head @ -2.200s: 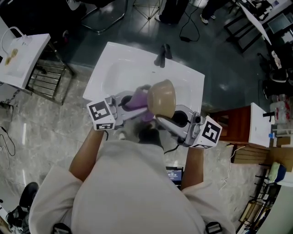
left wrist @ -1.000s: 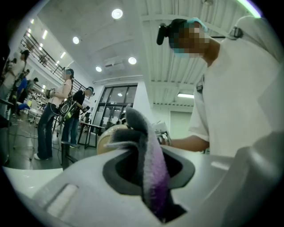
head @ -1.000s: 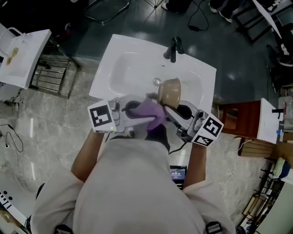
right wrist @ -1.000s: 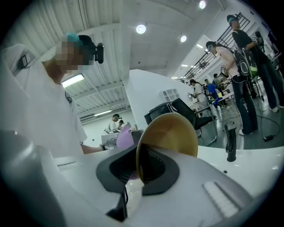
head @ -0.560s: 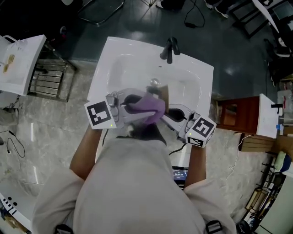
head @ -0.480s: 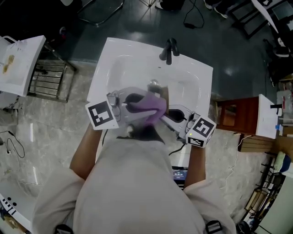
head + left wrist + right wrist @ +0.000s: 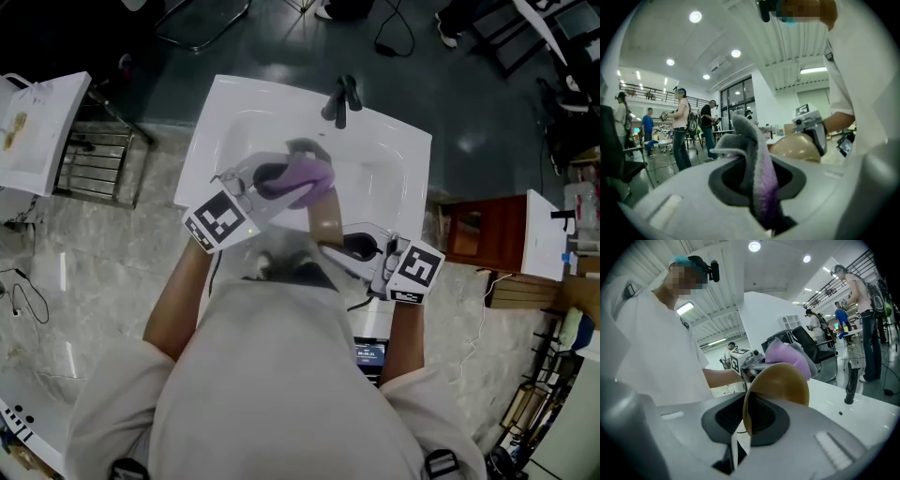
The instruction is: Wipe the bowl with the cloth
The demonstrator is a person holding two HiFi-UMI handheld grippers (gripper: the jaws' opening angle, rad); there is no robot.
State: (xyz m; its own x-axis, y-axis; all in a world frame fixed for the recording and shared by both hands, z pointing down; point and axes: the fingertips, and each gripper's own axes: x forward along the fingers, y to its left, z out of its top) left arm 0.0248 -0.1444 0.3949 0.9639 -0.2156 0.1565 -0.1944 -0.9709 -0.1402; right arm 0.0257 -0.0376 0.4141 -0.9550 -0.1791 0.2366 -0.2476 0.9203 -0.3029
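Observation:
A tan bowl [image 7: 324, 221] is held on edge over the near rim of the white sink [image 7: 394, 178]. My right gripper [image 7: 339, 249] is shut on the bowl's rim, though its jaws have just been opening a little around it. In the right gripper view the bowl [image 7: 782, 383] stands upright between the jaws. My left gripper [image 7: 272, 183] is shut on a purple cloth [image 7: 302, 178] over the basin, just beyond the bowl's far edge. The left gripper view shows the cloth [image 7: 758, 168] pinched and sticking up, with the bowl [image 7: 797, 147] behind it. Whether cloth and bowl touch is unclear.
A dark faucet [image 7: 339, 99] stands at the sink's back edge. A white side table [image 7: 42, 122] with a metal rack is at the left, a wooden stand [image 7: 487, 248] at the right. People stand in the background of both gripper views.
My left gripper has rolled and carried the cloth farther out over the basin. The bowl has come nearer to me and now sits between the cloth and my body.

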